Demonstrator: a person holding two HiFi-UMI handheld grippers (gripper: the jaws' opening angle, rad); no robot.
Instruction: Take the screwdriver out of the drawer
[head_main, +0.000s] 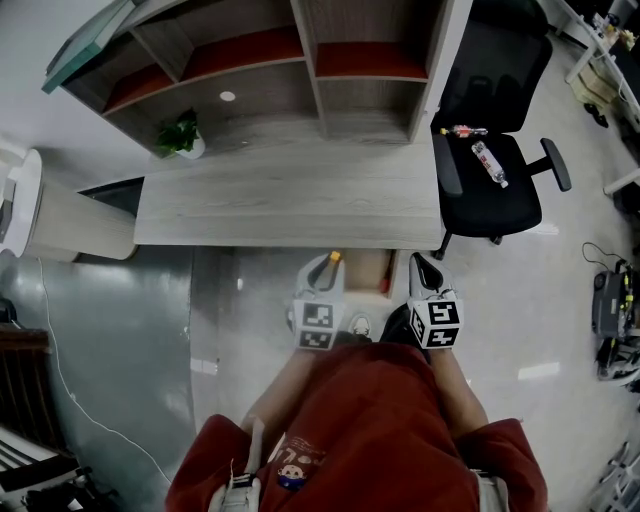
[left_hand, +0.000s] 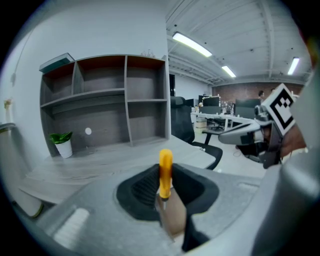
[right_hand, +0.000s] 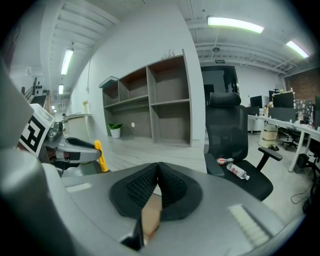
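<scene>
At the near edge of the desk (head_main: 290, 195), the left gripper (left_hand: 165, 189) is clamped on the yellow-handled screwdriver (left_hand: 165, 167), handle upright between its pads, clear of the drawer (head_main: 366, 268), which shows between the two grippers. Just at 3 o'clock of it, the right gripper (right_hand: 157, 181) has its jaws pressed together on nothing. Farther off, an office chair (head_main: 490, 190) at 2 o'clock carries a bottle (head_main: 490, 163), and a potted plant (head_main: 180, 135) stands at 10 o'clock.
</scene>
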